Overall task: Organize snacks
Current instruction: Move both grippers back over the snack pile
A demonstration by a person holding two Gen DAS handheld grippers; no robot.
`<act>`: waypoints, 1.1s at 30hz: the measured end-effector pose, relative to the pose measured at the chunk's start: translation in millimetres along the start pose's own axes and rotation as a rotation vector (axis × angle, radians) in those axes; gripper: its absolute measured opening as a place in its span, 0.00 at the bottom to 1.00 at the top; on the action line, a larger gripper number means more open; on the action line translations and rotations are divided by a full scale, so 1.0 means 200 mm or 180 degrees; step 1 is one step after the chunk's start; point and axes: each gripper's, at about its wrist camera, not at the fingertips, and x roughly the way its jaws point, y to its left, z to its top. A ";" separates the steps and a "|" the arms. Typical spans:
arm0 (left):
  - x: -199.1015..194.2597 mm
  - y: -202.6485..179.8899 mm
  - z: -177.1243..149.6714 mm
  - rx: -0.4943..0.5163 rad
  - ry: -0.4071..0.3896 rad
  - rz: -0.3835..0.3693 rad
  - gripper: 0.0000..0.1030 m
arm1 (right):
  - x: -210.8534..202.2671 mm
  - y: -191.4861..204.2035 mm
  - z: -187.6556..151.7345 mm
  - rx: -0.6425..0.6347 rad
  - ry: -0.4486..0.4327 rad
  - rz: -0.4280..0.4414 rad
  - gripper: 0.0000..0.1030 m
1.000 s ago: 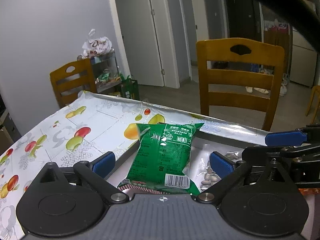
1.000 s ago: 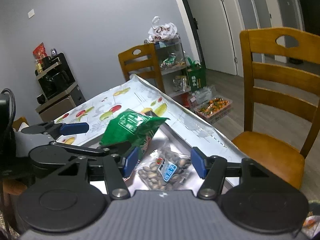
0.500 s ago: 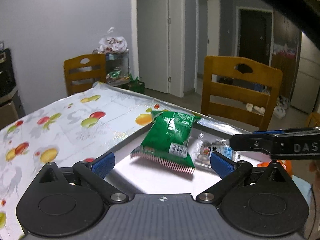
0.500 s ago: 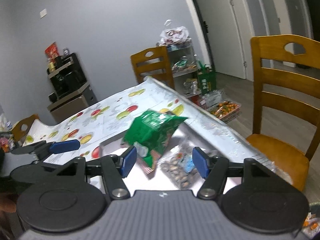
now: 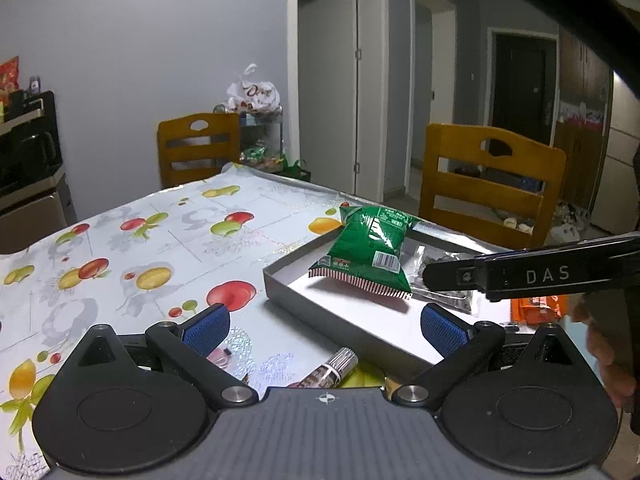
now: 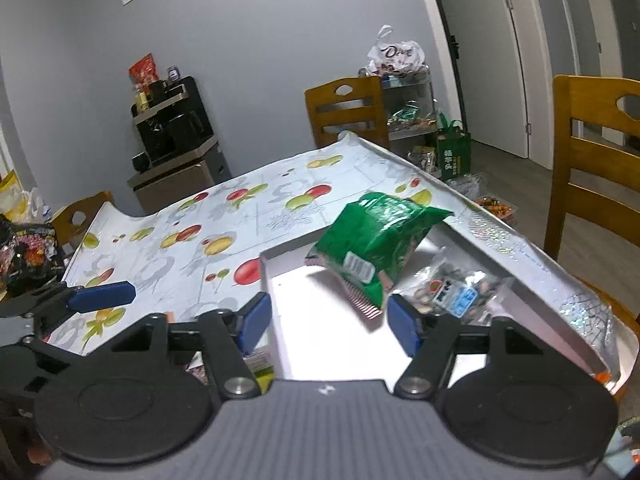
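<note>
A green snack bag (image 5: 366,255) leans on the far rim inside a shallow grey box (image 5: 288,294) on the fruit-print table; it also shows in the right wrist view (image 6: 374,246). A clear pack of nuts (image 6: 448,288) lies beside it in the box (image 6: 280,344). My left gripper (image 5: 324,324) is open and empty, in front of the box's near edge. My right gripper (image 6: 330,322) is open and empty at the box's near side. One finger of the right gripper (image 5: 532,276) crosses the left wrist view.
A dark snack stick (image 5: 330,370) lies on the table by the left gripper. An orange packet (image 5: 538,308) lies right of the box. A black snack bag (image 6: 26,258) sits at the table's left end. Wooden chairs (image 5: 490,184) stand around the table.
Both grippers have drawn back from the box. The green bag, close between the left fingers a second ago, now rests free in the box.
</note>
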 end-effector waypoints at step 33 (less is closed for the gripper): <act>-0.32 0.41 -0.37 -0.0299 0.0214 0.0710 1.00 | 0.06 0.51 -0.32 -0.1408 0.0390 0.0329 0.82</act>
